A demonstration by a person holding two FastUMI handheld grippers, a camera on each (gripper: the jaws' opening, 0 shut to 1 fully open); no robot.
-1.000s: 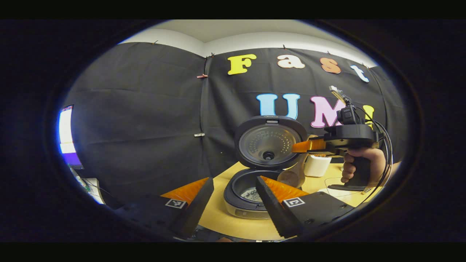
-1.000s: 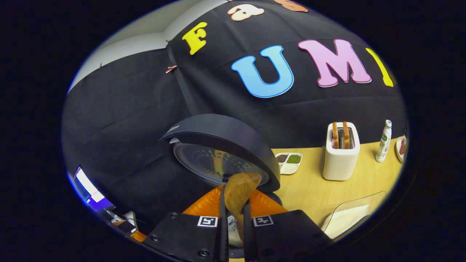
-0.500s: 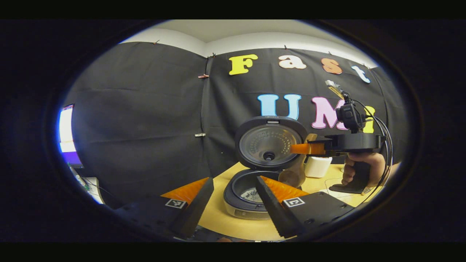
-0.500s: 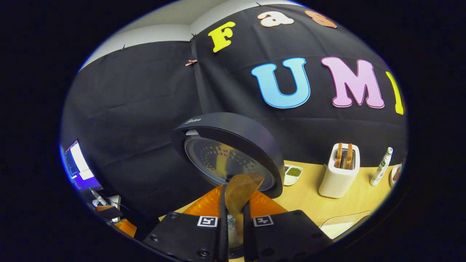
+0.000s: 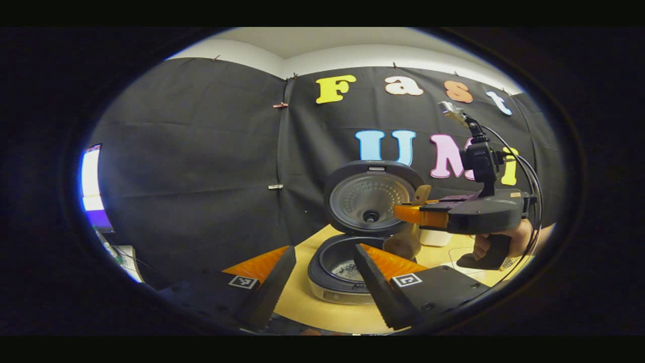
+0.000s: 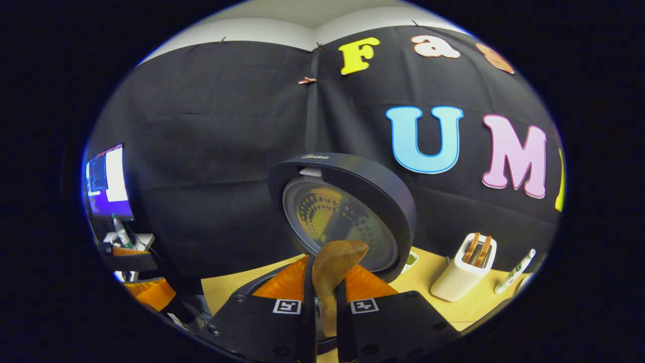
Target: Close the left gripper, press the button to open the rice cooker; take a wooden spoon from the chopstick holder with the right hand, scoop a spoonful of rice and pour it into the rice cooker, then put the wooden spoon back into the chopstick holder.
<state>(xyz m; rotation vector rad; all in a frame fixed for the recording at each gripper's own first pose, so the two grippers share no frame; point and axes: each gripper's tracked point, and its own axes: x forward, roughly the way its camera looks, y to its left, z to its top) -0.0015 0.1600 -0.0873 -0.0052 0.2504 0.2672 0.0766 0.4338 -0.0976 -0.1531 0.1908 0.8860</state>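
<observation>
The rice cooker [image 5: 347, 262] is sitting on the yellow table [image 5: 302, 297] with its lid [image 5: 370, 197] standing upright and its dark inner pot [image 5: 342, 259] showing a small patch of pale grains at the bottom. Over its far rim the right gripper [image 5: 403, 212] is pinching the wooden spoon [image 5: 405, 237] by the handle, both fingers pressing on it, with the bowl hanging down just beside the pot's edge. In the right gripper view the handle end of the spoon [image 6: 332, 262] is sticking up between the closed-in fingers, and the lid [image 6: 347, 212] is looming just beyond.

Judging by how close things are, the biggest risk is the spoon or gripper knocking the raised lid and tipping it shut. Next, the bowl is hanging near the rim rather than clearly over the middle, so any grains left in it may be falling onto the table. Smallest, the smooth, slim handle may be twisting in a narrow pinch.

The left gripper [image 5: 322, 262] is hovering in front of the cooker, spread wide and holding nothing
</observation>
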